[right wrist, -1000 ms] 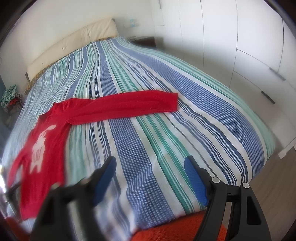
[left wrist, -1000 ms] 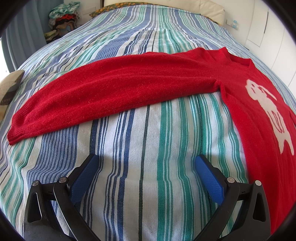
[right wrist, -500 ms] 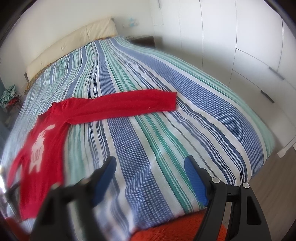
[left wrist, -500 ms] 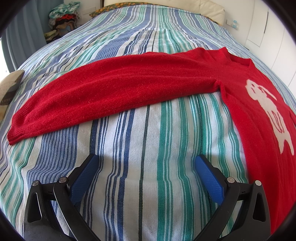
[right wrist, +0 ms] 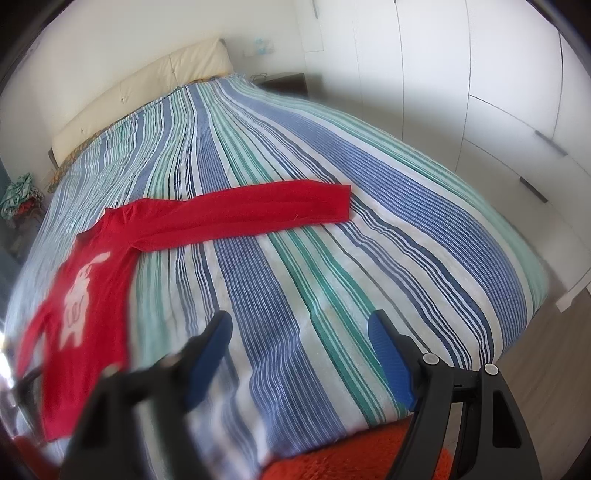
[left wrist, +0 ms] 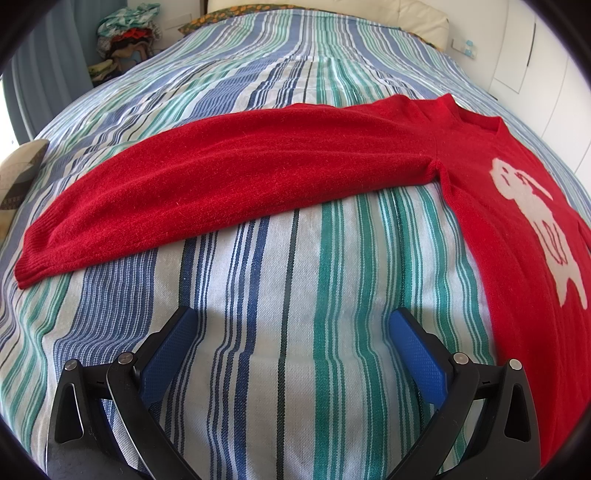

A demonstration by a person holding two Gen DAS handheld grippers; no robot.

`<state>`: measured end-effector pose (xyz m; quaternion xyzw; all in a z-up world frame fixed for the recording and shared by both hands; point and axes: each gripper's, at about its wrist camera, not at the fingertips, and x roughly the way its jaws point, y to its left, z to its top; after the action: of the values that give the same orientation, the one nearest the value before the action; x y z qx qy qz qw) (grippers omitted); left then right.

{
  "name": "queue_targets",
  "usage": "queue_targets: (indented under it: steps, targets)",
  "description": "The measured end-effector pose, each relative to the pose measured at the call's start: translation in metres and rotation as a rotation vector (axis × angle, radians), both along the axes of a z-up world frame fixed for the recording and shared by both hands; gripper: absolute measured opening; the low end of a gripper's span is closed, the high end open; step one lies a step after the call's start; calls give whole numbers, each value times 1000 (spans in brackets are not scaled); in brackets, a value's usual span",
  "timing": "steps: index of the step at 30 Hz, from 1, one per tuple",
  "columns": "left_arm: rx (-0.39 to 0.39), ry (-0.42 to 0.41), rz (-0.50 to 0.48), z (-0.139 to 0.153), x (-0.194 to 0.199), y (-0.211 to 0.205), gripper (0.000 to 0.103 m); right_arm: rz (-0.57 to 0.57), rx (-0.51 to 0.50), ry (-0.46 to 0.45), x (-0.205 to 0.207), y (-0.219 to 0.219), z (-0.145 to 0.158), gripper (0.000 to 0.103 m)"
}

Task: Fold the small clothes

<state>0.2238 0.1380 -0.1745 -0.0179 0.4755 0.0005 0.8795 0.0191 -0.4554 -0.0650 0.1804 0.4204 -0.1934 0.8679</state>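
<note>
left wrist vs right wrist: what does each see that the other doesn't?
Left wrist only: the sweater's left sleeve up close with its ribbed cuff, a patterned cushion at the bed's edge, and the open left gripper.

Right wrist only: white wardrobe doors, a dark nightstand, an orange rug, the wood floor, the sweater's other sleeve, and the open right gripper.

Both: the red sweater with its white animal motif, flat on the striped bedspread, the cream headboard and a clothes pile.

Red knitted long-sleeve sweater (left wrist: 314, 173) with a white animal motif (left wrist: 532, 221) lies flat, face up, unfolded on the striped bedspread (left wrist: 258, 332). Both sleeves spread straight out sideways; ribbed cuff (left wrist: 33, 258) at far left, neckline toward the far side.
</note>
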Motion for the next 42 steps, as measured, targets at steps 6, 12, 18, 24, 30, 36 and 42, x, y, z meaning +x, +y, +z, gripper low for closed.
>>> queue_targets:
  steps: [6, 12, 18, 24, 30, 36, 42]
  targets:
    - [0, 0, 0, 0, 0, 0, 103, 3, -5, 2, 2, 2, 0, 75]
    - [0, 0, 0, 0, 0, 0, 103, -2, 6, -6, 0, 0, 0, 75]
    - [0, 0, 0, 0, 0, 0, 103, 0, 1, 5, 0, 2, 0, 75]
    - [0, 1, 0, 0, 0, 0, 103, 2, -6, 7, 1, 3, 0, 75]
    - [0, 1, 0, 0, 0, 0, 103, -1, 3, 2, 1, 0, 0, 76]
    - [0, 1, 0, 0, 0, 0, 103, 0, 4, 2, 0, 0, 0, 75]
    - [0, 1, 0, 0, 0, 0, 103, 0, 4, 3, 0, 1, -1, 76]
